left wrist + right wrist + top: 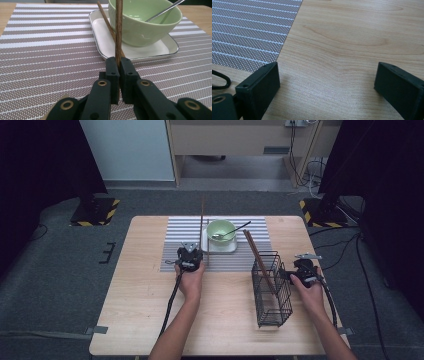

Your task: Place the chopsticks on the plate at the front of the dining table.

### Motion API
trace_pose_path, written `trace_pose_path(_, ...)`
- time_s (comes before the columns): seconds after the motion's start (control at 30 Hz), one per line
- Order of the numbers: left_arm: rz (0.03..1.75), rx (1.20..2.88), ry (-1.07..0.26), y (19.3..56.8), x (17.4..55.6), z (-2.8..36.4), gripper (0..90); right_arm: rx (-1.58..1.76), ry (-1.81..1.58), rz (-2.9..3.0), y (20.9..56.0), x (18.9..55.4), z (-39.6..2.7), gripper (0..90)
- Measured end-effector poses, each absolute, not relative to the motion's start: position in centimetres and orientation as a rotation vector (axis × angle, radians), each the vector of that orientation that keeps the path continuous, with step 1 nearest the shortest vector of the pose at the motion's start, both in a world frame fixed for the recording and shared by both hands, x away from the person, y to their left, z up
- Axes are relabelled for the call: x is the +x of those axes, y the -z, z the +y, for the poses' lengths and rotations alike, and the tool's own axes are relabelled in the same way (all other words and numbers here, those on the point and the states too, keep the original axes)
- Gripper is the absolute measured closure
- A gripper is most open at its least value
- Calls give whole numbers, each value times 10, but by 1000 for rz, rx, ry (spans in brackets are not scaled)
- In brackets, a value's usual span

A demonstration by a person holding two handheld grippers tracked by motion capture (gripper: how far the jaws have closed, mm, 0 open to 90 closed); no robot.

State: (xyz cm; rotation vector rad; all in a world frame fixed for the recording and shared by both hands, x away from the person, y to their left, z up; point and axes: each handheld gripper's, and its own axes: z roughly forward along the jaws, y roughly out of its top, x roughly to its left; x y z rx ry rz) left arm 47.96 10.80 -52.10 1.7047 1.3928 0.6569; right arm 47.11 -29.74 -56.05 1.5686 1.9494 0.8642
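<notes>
- The left gripper clamps a dark wooden chopstick between its black jaws, the stick rising straight up.
- A second chopstick leans on the white tray.
- A green bowl sits on the tray, holding a metal spoon.
- A striped placemat lies beneath.

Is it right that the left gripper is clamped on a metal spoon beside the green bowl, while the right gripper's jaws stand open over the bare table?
Not quite: the left gripper is clamped on a wooden chopstick, as the left gripper view shows. The metal spoon rests inside the green bowl. The rest holds: the right gripper stands open over the bare table.
</notes>
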Motion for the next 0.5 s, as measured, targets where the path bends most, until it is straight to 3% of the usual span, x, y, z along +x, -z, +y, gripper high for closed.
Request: trace_pose_path(0.5,1424,1735,-644,532,478,109,858,1571,-863,1947,560,471,-297,62)
